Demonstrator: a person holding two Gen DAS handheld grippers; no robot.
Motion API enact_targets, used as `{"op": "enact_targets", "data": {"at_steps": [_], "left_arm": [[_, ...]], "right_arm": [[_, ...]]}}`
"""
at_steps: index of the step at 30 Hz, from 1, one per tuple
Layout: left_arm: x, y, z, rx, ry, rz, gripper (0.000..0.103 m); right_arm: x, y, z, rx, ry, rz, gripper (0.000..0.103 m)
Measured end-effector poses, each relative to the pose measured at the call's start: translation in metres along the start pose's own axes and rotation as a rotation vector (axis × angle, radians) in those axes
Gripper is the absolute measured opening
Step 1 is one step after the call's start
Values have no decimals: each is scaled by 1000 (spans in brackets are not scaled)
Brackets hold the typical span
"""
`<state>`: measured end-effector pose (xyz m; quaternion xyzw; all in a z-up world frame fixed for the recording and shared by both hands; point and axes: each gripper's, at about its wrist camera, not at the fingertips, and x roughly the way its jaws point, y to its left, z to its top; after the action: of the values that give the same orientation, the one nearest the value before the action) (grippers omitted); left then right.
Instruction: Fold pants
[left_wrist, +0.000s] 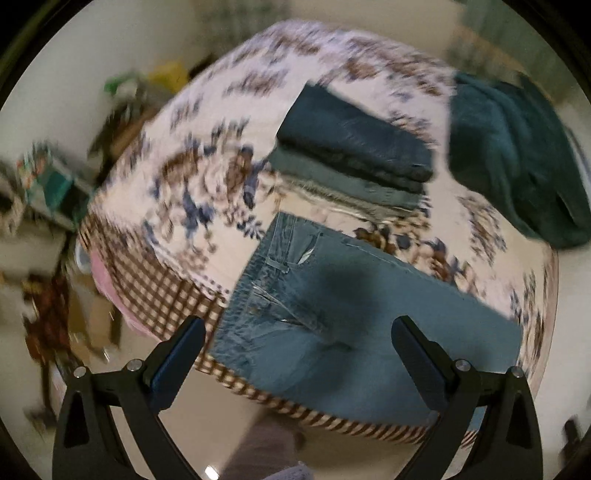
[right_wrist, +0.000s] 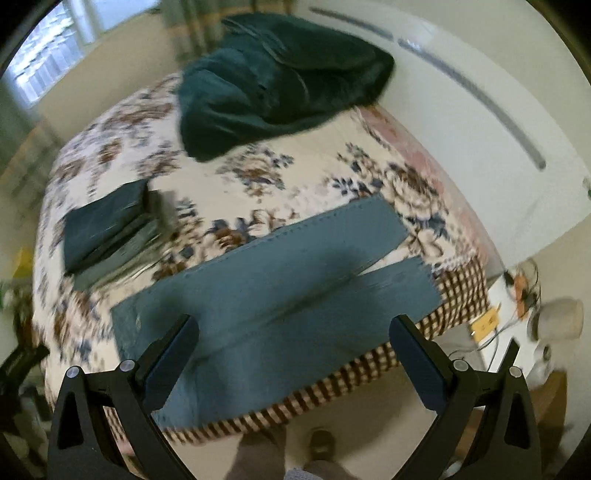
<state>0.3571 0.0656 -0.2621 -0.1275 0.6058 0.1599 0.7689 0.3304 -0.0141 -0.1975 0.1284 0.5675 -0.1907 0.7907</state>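
A pair of light blue jeans (left_wrist: 354, 332) lies flat on a bed with a floral cover (left_wrist: 207, 173). The left wrist view shows the waist end with pockets and belt loops. The right wrist view shows the two legs (right_wrist: 280, 291) spread toward the right, their hems slightly apart. My left gripper (left_wrist: 298, 328) hovers open above the waist part with nothing between its fingers. My right gripper (right_wrist: 293, 328) hovers open above the legs, also holding nothing. Both views are motion-blurred.
A stack of folded dark clothes (left_wrist: 354, 151) (right_wrist: 107, 229) lies further back on the bed. A dark green blanket (right_wrist: 273, 77) (left_wrist: 517, 155) is heaped at the far end. A person's legs and shoe (right_wrist: 321, 443) stand at the near bed edge. Cluttered furniture (left_wrist: 48, 192) flanks the bed.
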Motion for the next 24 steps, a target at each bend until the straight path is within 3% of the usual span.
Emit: {"op": "enact_targets", "data": {"at_steps": [8,16,20,24], "left_arm": [[171,-8,66,-268,175,98,103],[325,-24,91,-509,342,146,103],[360,-20,94,-629,378,155,103],[378,-25,98,-653,389,199,103]], "right_arm": [[207,-7,72,268,69,-90,103],[379,-28,113,311,164,-145,103],[448,-35,125,327,230,-139,103],[492,-55,140,392,256,-143,103]]}}
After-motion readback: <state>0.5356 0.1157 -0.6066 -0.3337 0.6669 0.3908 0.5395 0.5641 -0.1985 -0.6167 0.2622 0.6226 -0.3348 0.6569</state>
